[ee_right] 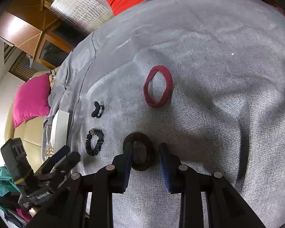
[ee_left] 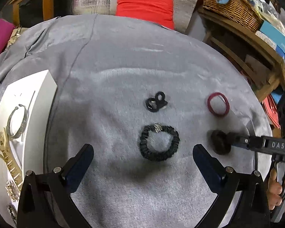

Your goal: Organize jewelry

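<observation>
A black scrunchie (ee_left: 159,142) lies on the grey cloth (ee_left: 123,60) just beyond my left gripper (ee_left: 142,149), whose jaws stand wide open with nothing between them. Farther off are a small black clip (ee_left: 156,101) and a maroon hair tie (ee_left: 218,104). My right gripper (ee_right: 146,150) is shut on a fuzzy dark brown hair tie (ee_right: 142,163) that rests on the cloth; one finger sits inside the ring, the other outside. In the right wrist view the maroon hair tie (ee_right: 158,86) is ahead, and the scrunchie (ee_right: 94,142) and clip (ee_right: 97,111) are to the left.
A white tray (ee_left: 39,87) at the left holds a silver bangle (ee_left: 17,121), a gold hair claw (ee_left: 7,159) and other pieces. A wooden shelf with a wicker basket (ee_left: 233,9) stands at the right. A red cushion (ee_left: 145,5) lies beyond the cloth. A hand (ee_left: 275,188) holds the right gripper.
</observation>
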`<state>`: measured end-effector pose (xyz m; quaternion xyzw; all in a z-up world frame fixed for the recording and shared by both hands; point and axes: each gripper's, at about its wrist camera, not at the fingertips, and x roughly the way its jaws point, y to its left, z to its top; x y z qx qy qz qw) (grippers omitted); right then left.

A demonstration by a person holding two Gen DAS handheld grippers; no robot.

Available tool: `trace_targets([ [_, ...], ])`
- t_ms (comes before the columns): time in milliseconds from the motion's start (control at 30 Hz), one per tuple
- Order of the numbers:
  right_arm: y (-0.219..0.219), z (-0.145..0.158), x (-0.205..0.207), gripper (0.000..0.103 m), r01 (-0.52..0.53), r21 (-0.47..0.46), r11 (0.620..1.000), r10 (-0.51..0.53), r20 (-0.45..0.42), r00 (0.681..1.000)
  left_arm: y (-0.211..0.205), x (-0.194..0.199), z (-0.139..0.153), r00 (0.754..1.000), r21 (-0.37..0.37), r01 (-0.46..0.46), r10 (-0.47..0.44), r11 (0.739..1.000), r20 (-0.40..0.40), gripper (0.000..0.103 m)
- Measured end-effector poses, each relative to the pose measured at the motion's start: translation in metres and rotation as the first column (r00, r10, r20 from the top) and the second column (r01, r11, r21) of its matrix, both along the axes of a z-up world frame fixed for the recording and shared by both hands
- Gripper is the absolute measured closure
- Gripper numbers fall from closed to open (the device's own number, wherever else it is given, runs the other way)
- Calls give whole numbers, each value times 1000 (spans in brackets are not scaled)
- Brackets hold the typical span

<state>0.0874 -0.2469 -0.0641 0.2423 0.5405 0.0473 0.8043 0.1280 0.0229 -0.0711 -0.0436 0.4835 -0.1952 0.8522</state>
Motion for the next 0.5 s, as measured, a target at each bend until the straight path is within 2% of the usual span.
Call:
trace_targets([
  [167, 1, -1, 1, 71, -3, -3, 1000, 3, -3, 1000, 2, 10, -4, 997, -8, -79, 79, 997, 13, 1],
  [200, 1, -1, 1, 71, -2, 0, 1000, 2, -5, 1000, 1, 11, -4, 997, -5, -69, 69, 998, 24, 8],
  [233, 0, -2, 1, 71, 0, 5, 1000, 0, -6, 1000, -3, 11, -4, 998, 7, -50, 50, 999, 26, 21],
  [300, -1, -2, 1, 71, 1, 11, 1000, -1, -7, 1000, -6, 12, -7, 1000, 34, -14, 14, 999, 18, 38],
  [333, 0, -2, 1, 71, -1, 9, 1000, 1, -6, 1000, -12, 11, -11, 1000, 57, 6, -6, 998, 8, 43],
  [400, 0, -2, 0, 71, -5, 1, 1000, 5, -5, 1000, -14, 10, -14, 1000, 68, 18, -18, 998, 2, 43],
  [500, 0, -2, -1, 71, -5, 1, 1000, 5, -1, 1000, -15, 14, -16, 1000, 45, 18, -18, 999, -6, 43],
])
